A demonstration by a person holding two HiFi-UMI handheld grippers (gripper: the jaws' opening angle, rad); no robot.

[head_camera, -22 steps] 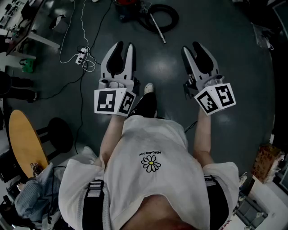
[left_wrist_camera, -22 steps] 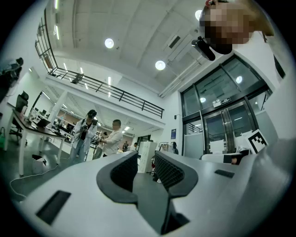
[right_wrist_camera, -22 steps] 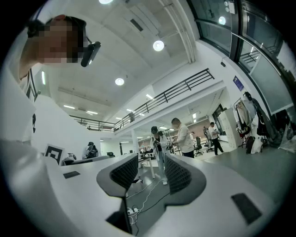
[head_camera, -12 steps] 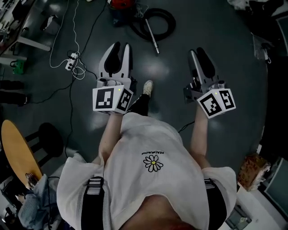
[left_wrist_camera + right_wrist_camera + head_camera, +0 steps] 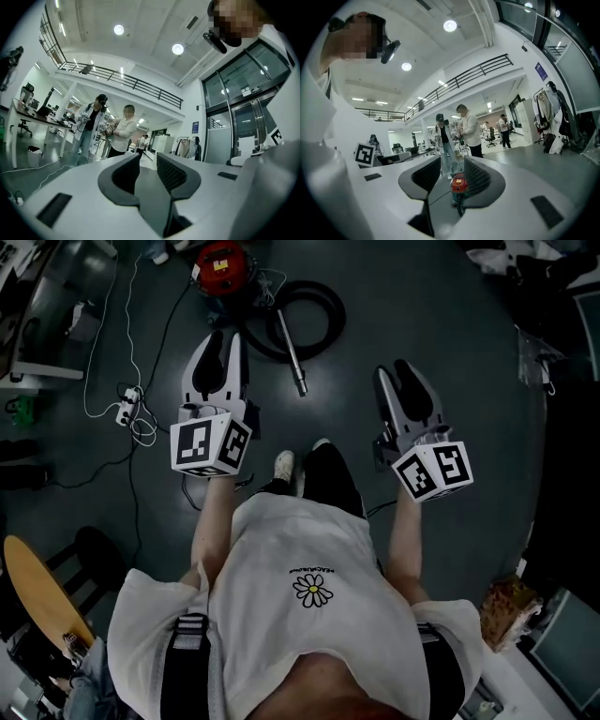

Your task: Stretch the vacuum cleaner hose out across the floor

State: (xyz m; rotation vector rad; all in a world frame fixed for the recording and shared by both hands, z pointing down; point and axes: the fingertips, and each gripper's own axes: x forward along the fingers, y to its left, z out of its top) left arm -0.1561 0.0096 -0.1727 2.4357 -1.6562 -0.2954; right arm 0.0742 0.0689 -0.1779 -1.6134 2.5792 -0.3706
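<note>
The red vacuum cleaner stands on the dark floor at the top of the head view. Its black hose lies coiled in a loop to its right, and the metal wand points toward me. My left gripper hovers just left of the wand, its jaws a narrow gap apart with nothing between them. My right gripper is held further right, open and empty. In the right gripper view the vacuum cleaner shows far off through the gap between the jaws.
A white power strip with a cable lies on the floor at the left. A round wooden seat and a black stool stand at the lower left, a box at the lower right. People stand in the background.
I have stepped forward, so the vacuum cleaner and coiled hose are now closer and fully in view. Both grippers moved with me toward the hose, still empty.
</note>
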